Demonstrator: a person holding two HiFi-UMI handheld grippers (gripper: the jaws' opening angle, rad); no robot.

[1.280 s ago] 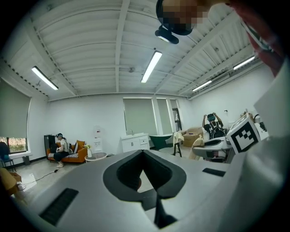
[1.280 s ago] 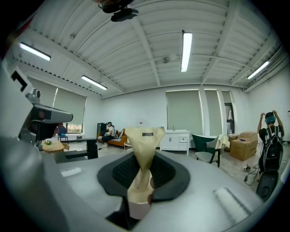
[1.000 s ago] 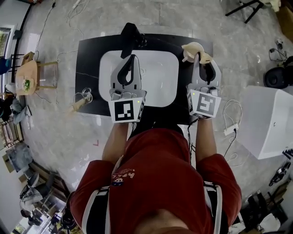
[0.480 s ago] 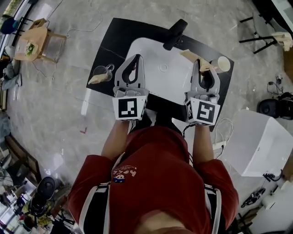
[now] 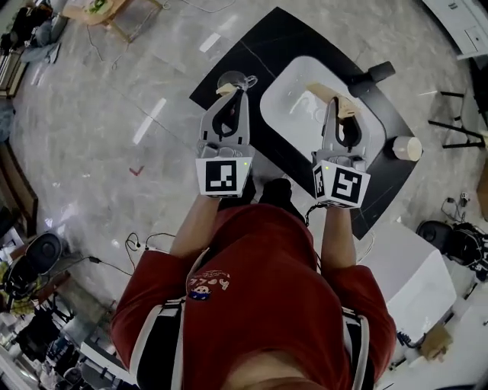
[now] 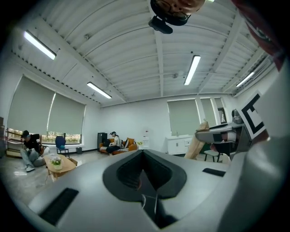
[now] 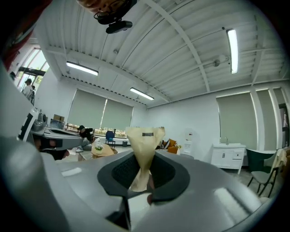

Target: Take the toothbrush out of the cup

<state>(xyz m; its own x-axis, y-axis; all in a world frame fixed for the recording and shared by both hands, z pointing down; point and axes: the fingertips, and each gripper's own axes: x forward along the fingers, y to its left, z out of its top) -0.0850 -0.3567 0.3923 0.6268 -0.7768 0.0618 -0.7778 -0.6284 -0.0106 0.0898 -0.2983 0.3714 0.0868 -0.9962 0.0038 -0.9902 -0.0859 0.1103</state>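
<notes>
In the head view my right gripper (image 5: pixel 336 103) is shut on a toothbrush in a tan paper wrapper (image 5: pixel 326 93), held over the white sink (image 5: pixel 284 126). In the right gripper view the wrapper (image 7: pixel 144 147) stands upright between the jaws of the right gripper (image 7: pixel 143 179). My left gripper (image 5: pixel 230 97) is shut with nothing in it; its jaws (image 6: pixel 144 154) show only the room beyond. A clear glass cup (image 5: pixel 235 78) with a second tan wrapped piece (image 5: pixel 223 90) stands on the black counter (image 5: pixel 259 53), just past the left fingertips. A beige cup (image 5: pixel 408 147) sits at the counter's right end.
A black faucet (image 5: pixel 374 74) rises behind the sink. A white cabinet (image 5: pixel 412 282) stands at the lower right, and cables (image 5: pixel 141 244) lie on the marble floor at the left. A small wooden table (image 5: pixel 107 9) is at the top left. People sit far across the room (image 6: pixel 111 141).
The whole view has swung: the counter and sink slid up and right and look turned. Both grippers swept along level, the right still holding the wrapped toothbrush, the left still shut.
</notes>
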